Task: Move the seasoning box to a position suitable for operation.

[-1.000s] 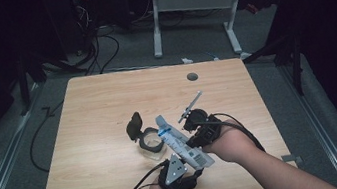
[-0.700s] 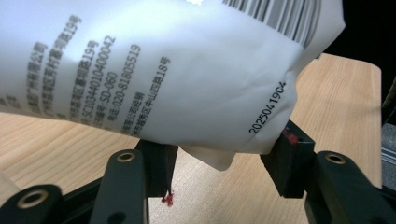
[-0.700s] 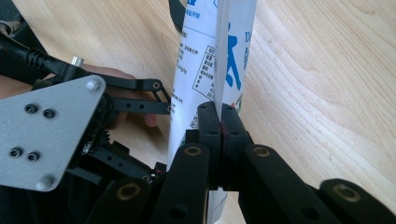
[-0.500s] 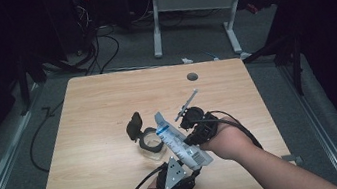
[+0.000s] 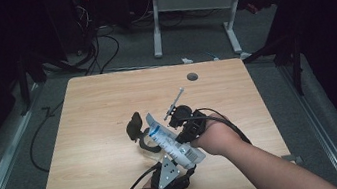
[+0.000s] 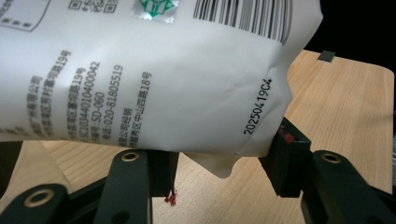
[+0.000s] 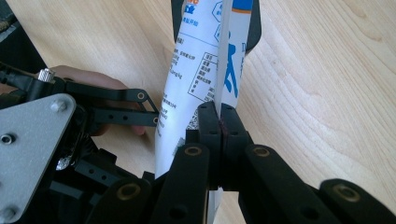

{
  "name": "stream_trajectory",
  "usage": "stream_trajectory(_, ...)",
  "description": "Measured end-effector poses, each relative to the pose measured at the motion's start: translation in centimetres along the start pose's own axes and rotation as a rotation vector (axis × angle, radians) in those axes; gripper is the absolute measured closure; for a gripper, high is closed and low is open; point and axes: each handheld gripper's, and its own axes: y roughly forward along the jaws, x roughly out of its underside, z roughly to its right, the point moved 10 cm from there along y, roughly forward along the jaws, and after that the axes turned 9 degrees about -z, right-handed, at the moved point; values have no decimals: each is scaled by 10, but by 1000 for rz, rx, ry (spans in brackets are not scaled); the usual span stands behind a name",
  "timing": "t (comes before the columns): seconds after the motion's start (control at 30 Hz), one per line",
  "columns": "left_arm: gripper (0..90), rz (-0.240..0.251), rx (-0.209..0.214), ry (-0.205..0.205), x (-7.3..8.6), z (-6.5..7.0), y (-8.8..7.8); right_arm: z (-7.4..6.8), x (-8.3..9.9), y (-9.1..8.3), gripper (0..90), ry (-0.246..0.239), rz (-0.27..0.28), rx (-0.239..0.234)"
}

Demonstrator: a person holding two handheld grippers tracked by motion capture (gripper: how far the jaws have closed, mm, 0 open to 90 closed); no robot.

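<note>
While pinched flat, crinkly white plastic pouch w/ printed text.

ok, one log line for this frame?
left gripper: holding white printed plastic pouch, jaws just closed in | right gripper: shut on pouch edge | black lidded cup: on wooden table

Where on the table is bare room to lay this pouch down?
Bare wood runs along the left side of the table and across the far half up to the round hole. It is crowded near the middle front: pouch, both claws, and the black clip.
</note>
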Motion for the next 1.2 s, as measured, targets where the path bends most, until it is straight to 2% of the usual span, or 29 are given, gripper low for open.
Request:
stream_trajectory(0.53, 512, 12, -4, -5, -6, -1, 1, 3, -6, -4, 900, -15, -2, 21)
stream_trajectory(0.73, 514, 10, -18, 17, -6, -2, 1, 3, -7, -4, 900, -19, -1, 9)
stream_trajectory(1.2, 505, 18, -33, 23, -8, -2, 2, 3, -11, -5, 900, -30, -15, 10)
